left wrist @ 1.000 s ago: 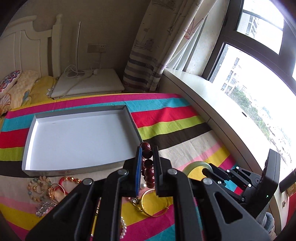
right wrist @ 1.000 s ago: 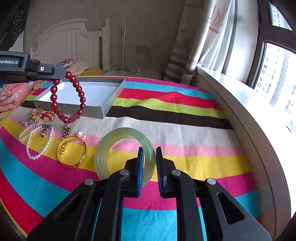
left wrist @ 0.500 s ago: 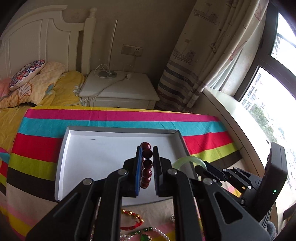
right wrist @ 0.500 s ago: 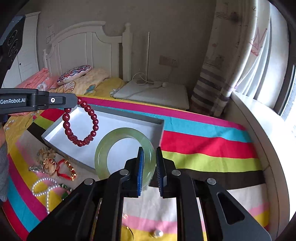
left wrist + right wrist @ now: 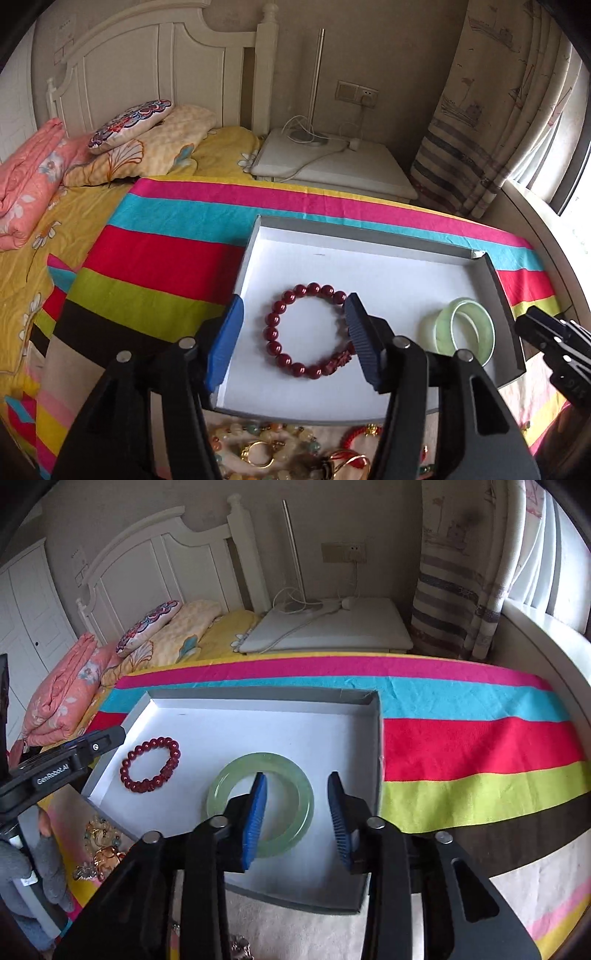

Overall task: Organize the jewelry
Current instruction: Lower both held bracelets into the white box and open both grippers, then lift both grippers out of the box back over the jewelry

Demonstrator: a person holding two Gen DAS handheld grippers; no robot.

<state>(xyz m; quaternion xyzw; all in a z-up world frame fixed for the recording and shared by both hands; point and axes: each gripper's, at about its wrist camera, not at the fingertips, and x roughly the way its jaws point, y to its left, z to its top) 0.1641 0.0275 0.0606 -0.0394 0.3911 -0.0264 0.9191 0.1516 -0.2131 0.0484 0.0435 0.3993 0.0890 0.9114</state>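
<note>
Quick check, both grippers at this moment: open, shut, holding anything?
Left gripper: open, just opened; dark red bead bracelet lies released in the grey box.
Right gripper: open, just opened; pale green jade bangle released.

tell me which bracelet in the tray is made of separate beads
The dark red bracelet toward the tray's left side, below the open left tool. It is a string of round beads; the pale green bangle is one smooth solid ring.
</note>
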